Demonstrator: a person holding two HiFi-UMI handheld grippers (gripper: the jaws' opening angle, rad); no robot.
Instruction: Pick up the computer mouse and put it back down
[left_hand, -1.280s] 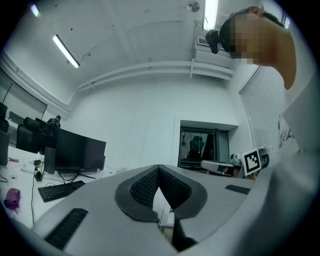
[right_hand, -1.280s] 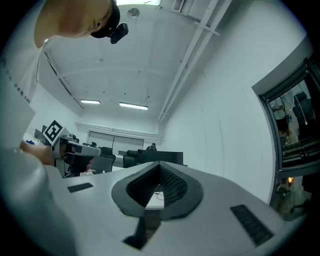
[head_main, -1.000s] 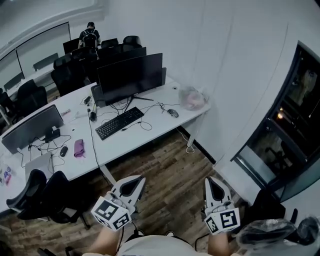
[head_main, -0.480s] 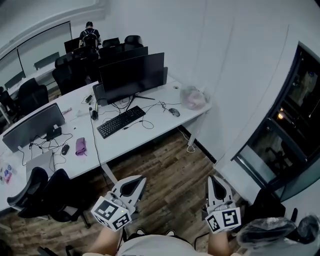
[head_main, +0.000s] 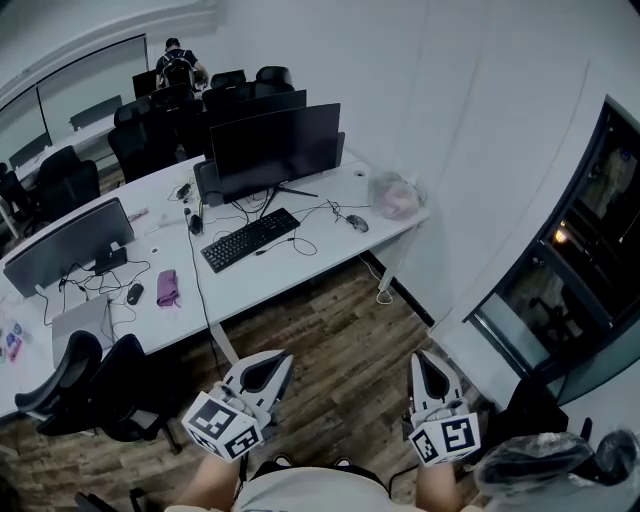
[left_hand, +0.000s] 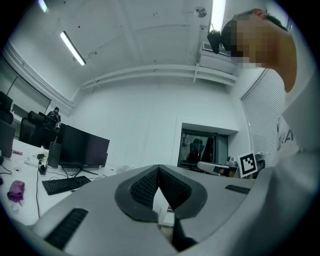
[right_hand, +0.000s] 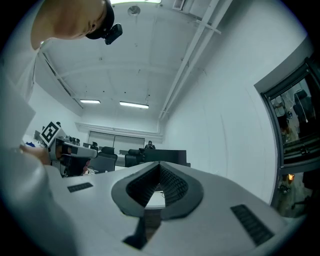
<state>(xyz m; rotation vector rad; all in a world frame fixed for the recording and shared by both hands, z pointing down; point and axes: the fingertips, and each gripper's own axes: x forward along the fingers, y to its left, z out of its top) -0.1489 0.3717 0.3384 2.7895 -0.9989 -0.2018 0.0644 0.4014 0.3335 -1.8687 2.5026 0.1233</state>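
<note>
The grey computer mouse (head_main: 357, 223) lies on the white desk (head_main: 300, 275), to the right of the black keyboard (head_main: 250, 239) and in front of the dark monitor (head_main: 275, 150). Both grippers are held low over the wooden floor, well short of the desk. My left gripper (head_main: 281, 360) is shut with nothing in it, its tips pressed together (left_hand: 159, 167). Just as shut and bare is my right gripper (head_main: 419, 361), whose tips also meet (right_hand: 160, 164). Neither gripper view shows the mouse clearly.
A crumpled plastic bag (head_main: 393, 195) sits at the desk's right corner. The adjoining desk holds a second monitor (head_main: 68, 245), a black mouse (head_main: 134, 293) and a purple item (head_main: 167, 288). Black chairs (head_main: 95, 385) stand at the near left. A person (head_main: 177, 65) stands far back.
In the head view the desk and monitor have slid slightly right and down. Both grippers keep the same pose and stay shut.
</note>
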